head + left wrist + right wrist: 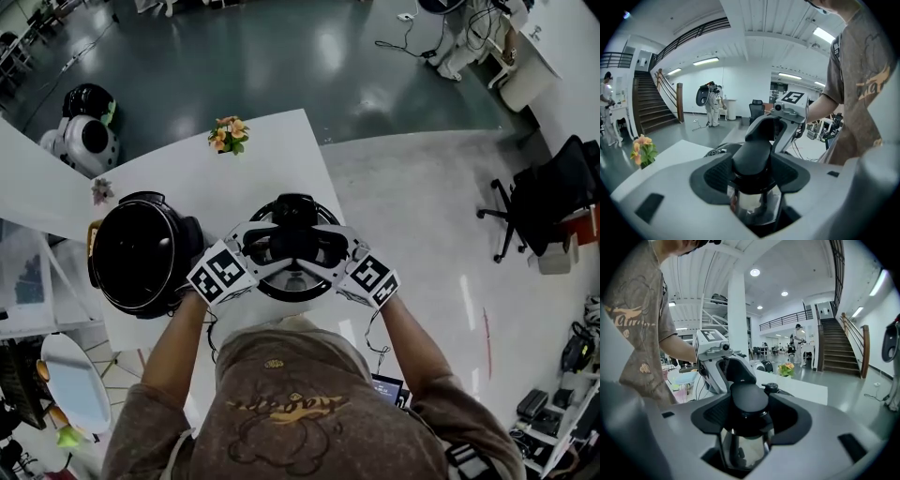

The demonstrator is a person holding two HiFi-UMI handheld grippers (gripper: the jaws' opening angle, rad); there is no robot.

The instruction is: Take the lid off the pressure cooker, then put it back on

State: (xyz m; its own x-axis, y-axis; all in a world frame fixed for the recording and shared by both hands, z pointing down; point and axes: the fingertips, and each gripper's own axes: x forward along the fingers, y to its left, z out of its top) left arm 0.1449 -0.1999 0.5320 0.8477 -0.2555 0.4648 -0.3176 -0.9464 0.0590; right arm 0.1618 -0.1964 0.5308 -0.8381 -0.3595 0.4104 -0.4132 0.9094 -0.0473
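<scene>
The left gripper and right gripper are each clamping their fingers on the handle of the lid, holding it over the table just right of the open cooker. Keeping both grips even and the lid level is probably mattering most. Flowers are standing farther back, with glossy floor lying beyond.

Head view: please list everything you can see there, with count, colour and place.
Pressure cooker pot: one, black, open, at the table's left edge.
Lid: one, silver with a black handle, right of the pot, held between both grippers.
Table: one, white, centre.
Flowers: one bunch, orange, table's far edge.
Office chair: one, black, floor at right.
Rounded machine: one, white and black, floor at far left.
Left gripper: grey, closed on the lid's handle.
Right gripper: grey, closed on the same handle.
</scene>
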